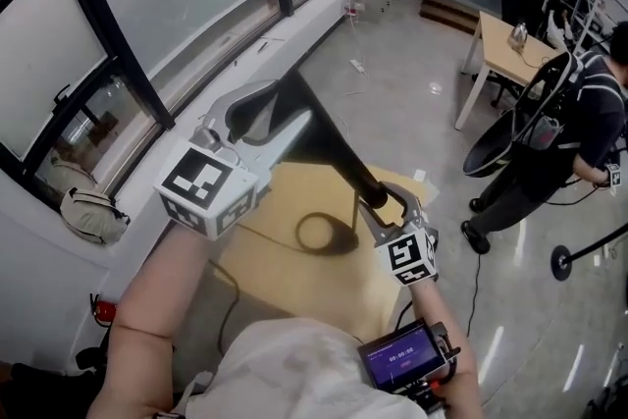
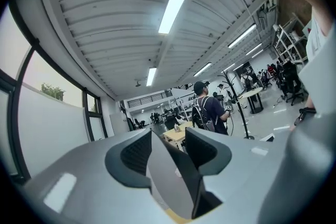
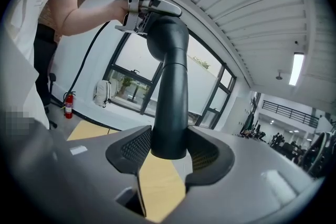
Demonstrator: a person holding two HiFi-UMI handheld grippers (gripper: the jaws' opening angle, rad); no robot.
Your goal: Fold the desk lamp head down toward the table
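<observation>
**Desk:** What is the head view showing?

**Photographer:** The right gripper is clamping the dark lamp arm above the bench. The left gripper is reaching in higher up.

**Desk:** And the left gripper view?

**Photographer:** Its jaws are standing wide. The flat lamp head is lying slantwise between them, and the pads are apparently not pressing.

**Desk:** So it should be closing first?

**Photographer:** I'd judge so, squarely on the flat faces, before pushing.

**Desk:** Right gripper view?

**Photographer:** Both pads are bearing on the arm, which is rising beyond the jaws to the hinge. I'd be holding that grip firm and swinging the head down slowly about the hinge, so nothing tips.
</observation>
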